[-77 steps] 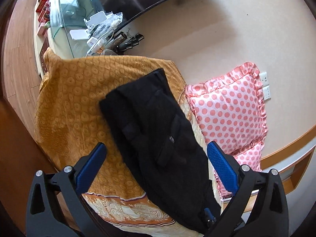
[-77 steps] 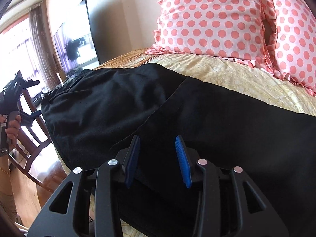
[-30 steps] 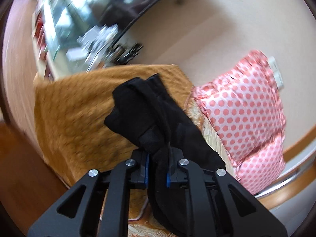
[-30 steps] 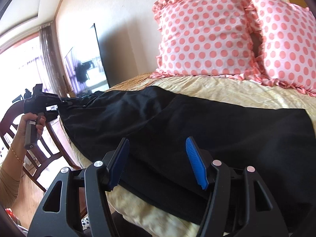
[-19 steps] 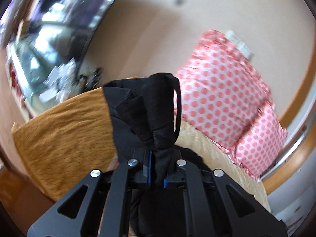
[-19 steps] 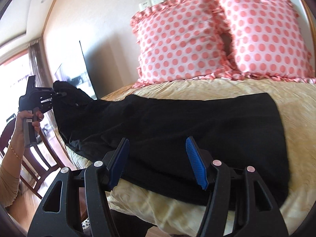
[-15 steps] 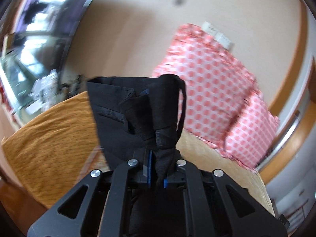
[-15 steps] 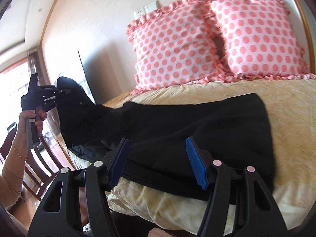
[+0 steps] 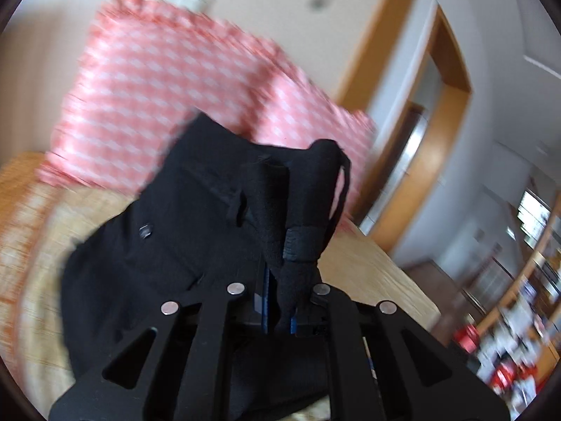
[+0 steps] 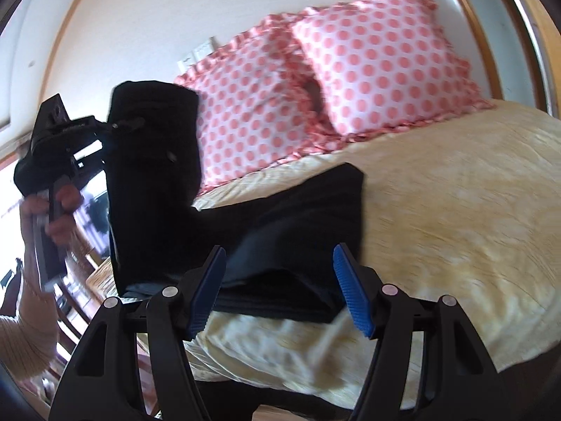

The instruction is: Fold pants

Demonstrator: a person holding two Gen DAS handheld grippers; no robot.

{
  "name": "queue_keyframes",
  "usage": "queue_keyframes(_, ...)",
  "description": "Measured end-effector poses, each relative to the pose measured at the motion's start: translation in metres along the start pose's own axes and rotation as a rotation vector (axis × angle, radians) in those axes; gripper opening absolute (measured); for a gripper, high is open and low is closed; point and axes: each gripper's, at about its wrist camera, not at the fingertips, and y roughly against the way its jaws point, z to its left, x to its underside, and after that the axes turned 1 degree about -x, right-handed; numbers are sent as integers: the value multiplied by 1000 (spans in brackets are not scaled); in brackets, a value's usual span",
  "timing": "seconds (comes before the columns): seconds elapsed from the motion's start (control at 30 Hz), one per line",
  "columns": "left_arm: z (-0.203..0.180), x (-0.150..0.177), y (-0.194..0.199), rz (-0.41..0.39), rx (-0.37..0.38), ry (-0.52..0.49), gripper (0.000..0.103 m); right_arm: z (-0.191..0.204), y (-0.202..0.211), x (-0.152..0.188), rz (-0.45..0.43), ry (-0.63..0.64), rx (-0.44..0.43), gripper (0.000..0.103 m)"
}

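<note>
A bedroom scene seen from two hand-held grippers. The left gripper (image 9: 278, 310) is pinched tight on a bunched end of the black pants (image 10: 291, 224), with cloth squeezed between its blue pads and rising in a crumpled knot just ahead of the fingertips. In the right wrist view this same gripper (image 10: 100, 129) is far off to the left and raised, held by a person's hand (image 10: 52, 207), and the gripped end of the pants stands up from the bed like a dark column beside it. The rest of the pants lies flat on the yellow bedspread (image 10: 455, 210), directly ahead of the right gripper (image 10: 280, 286); its near edge falls between the two blue pads, and its far hem ends in a straight edge ahead and slightly right. The right gripper's fingers are spread wide, with nothing pressed between them. To the right of that gripper the bedspread is bare all the way to the bed's edge. Two pink polka-dot pillows (image 10: 368, 56) lean against the wall well beyond the pants. A wooden door frame (image 9: 452, 80) stands ahead and right of the left gripper, past the bed's corner. The left wrist view is motion-blurred.
</note>
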Motion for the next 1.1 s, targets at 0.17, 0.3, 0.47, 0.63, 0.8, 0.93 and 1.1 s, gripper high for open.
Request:
queue_keyframes(0.17,-26,64,-81,312,76,10,7,-16,12,1,-8,-26,51,65)
queue_keyframes(0.3,-37,62,-79,260,57,-40,7,-26,20,-1,-24,-32,84,65)
queue_keyframes(0.47,-61,59,-55,183,27,-174,7,-35,19,-2,-32,-49,102,66)
queue_keyframes(0.63,-71,91,-75,287,17,-213,8,-37,15,-3,-35,-54,115,66)
queue_keyframes(0.8,-81,114,-84,287,-19,-305,16,-32,24,-10,-66,-7,173,66)
queue_keyframes(0.93,-86,120,-68,247,58,-348,69,-30,34,-22,-110,18,207,66)
queue_keyframes(1.1,-81,109,-5,113,111,-307,101,-11,42,-44,-172,108,217,66)
